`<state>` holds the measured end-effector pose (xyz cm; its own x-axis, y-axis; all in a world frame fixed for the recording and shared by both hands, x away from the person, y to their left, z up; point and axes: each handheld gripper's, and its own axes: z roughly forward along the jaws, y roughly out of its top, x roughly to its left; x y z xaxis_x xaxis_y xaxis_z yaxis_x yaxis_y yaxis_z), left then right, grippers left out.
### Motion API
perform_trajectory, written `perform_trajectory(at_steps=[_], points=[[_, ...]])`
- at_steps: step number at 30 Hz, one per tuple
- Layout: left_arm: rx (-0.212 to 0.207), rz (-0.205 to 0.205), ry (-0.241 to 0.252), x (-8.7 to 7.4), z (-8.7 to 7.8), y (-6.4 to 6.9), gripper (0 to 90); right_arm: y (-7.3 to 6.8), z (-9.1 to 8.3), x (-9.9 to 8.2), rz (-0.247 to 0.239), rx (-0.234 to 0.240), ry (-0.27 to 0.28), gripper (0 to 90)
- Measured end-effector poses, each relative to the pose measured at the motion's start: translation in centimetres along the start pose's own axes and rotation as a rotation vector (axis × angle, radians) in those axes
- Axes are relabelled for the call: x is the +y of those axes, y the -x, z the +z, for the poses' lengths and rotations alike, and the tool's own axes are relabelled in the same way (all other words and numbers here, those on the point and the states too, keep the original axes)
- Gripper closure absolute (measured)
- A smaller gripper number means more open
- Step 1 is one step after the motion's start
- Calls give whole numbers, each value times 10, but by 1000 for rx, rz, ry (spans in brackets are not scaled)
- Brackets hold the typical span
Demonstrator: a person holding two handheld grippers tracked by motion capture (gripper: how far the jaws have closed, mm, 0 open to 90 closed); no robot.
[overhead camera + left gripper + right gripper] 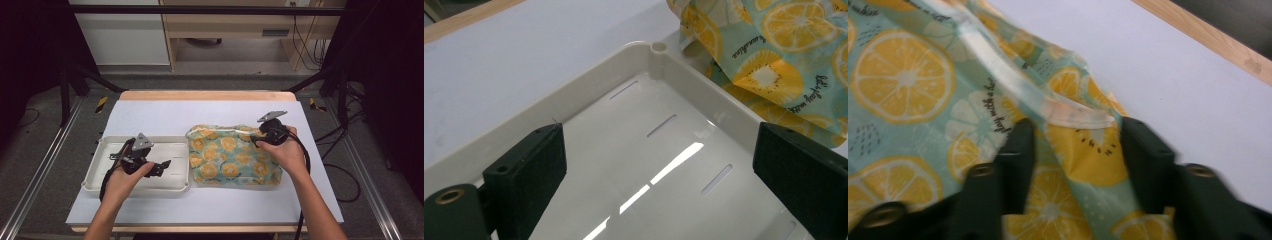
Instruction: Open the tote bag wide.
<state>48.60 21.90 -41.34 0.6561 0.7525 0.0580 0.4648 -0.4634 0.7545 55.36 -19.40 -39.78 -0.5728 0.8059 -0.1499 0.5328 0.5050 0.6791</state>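
Note:
A lemon-print fabric bag (pixel 230 155) lies flat on the white table cover, just right of a cream plastic tray (pixel 95 175). My right gripper (pixel 264 133) is at the bag's far right corner. In the right gripper view its jaws (pixel 1078 150) stand partly apart on either side of that corner of the bag (pixel 908 75), close to a pale strip (pixel 998 65) along the bag's edge; the view is blurred and I see no firm pinch. My left gripper (pixel 162 166) hovers over the tray, open, with nothing between its jaws (pixel 659 170) but the slotted tray floor.
The tray's rim (pixel 589 80) almost meets the bag's near edge (pixel 774 45). The white cover (pixel 200 115) reaches a wooden table edge (pixel 200 95) at the back. Cables trail from both grippers toward the front, and metal frame rails run along both sides.

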Motion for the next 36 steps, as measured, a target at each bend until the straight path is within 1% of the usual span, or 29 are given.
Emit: perform_trajectory(at_steps=[1, 2, 3, 4, 5, 6, 8, 11, 12, 13, 15, 16, 17, 19, 21, 22, 24, 25, 26, 27, 28, 29, 30, 31, 32, 33, 34, 35, 36], points=[[-4, 3, 0, 1, 1, 1, 70, -1, 0, -1, -8, 9, 4, 623], [-7, 10, -3, 2, 2, 3, 71, -2, -5, -2, -2, 21, 29, 771], [-9, 16, -2, 3, 2, 4, 71, -2, -5, -2, -2, 21, 29, 771], [-10, 27, -1, 4, 3, 6, 71, -2, -8, -3, 6, 28, 41, 835], [-16, 40, -3, 7, 4, 8, 73, -2, -12, -5, 7, 33, 52, 871], [-24, 49, -1, 10, 6, 11, 74, -3, -16, -7, 10, 36, 68, 883], [-39, 54, 11, 18, 10, 15, 85, -6, -26, -10, 16, 41, 110, 886], [-64, 96, 37, 35, 18, 23, 93, -12, -43, -15, 7, 49, 175, 884], [-65, 124, 34, 43, 21, 27, 93, -14, -49, -17, 4, 49, 191, 884], [-62, 135, 32, 48, 23, 29, 93, -17, -54, -19, -4, 50, 211, 883], [-65, 162, 38, 61, 28, 34, 96, -20, -61, -21, -13, 57, 228, 883], [-68, 191, 38, 73, 33, 38, 97, -22, -67, -23, -24, 64, 250, 884], [-68, 191, 38, 73, 33, 38, 98, -22, -67, -23, -24, 64, 250, 884], [-73, 226, 31, 84, 38, 41, 99, -24, -72, -24, -27, 67, 266, 883], [-85, 245, 17, 90, 45, 43, 151, -27, -80, -27, -34, 69, 294, 883], [-93, 251, 1, 93, 47, 43, 151, -27, -80, -27, -34, 69, 294, 883], [-83, 277, -13, 95, 50, 46, 245, -30, -88, -30, -41, 72, 314, 883], [-83, 279, -17, 95, 50, 48, 309, -32, -92, -32, -43, 70, 321, 883], [-86, 288, -22, 95, 49, 50, 386, -35, -96, -35, -47, 74, 328, 882], [-80, 302, -29, 94, 48, 52, 487, -41, -104, -41, -64, 73, 330, 880], [-76, 315, -34, 93, 46, 55, 487, -41, -104, -41, -64, 73, 330, 880], [-74, 320, -27, 92, 43, 58, 547, -45, -107, -45, -72, 74, 336, 880], [-72, 309, -6, 89, 40, 61, 585, -50, -111, -50, -80, 74, 338, 880], [-79, 306, 5, 87, 37, 64, 637, -55, -113, -55, -80, 72, 342, 880], [-76, 303, 17, 84, 33, 68, 695, -60, -115, -61, -81, 76, 343, 881], [-64, 312, 23, 80, 30, 72, 719, -67, -116, -68, -90, 79, 339, 881], [-50, 322, 29, 76, 26, 76, 746, -73, -117, -75, -103, 72, 329, 881], [-46, 314, 47, 71, 23, 79, 767, -78, -118, -82, -105, 73, 327, 881], [-51, 295, 64, 66, 19, 82, 777, -83, -118, -89, -101, 78, 320, 883]])
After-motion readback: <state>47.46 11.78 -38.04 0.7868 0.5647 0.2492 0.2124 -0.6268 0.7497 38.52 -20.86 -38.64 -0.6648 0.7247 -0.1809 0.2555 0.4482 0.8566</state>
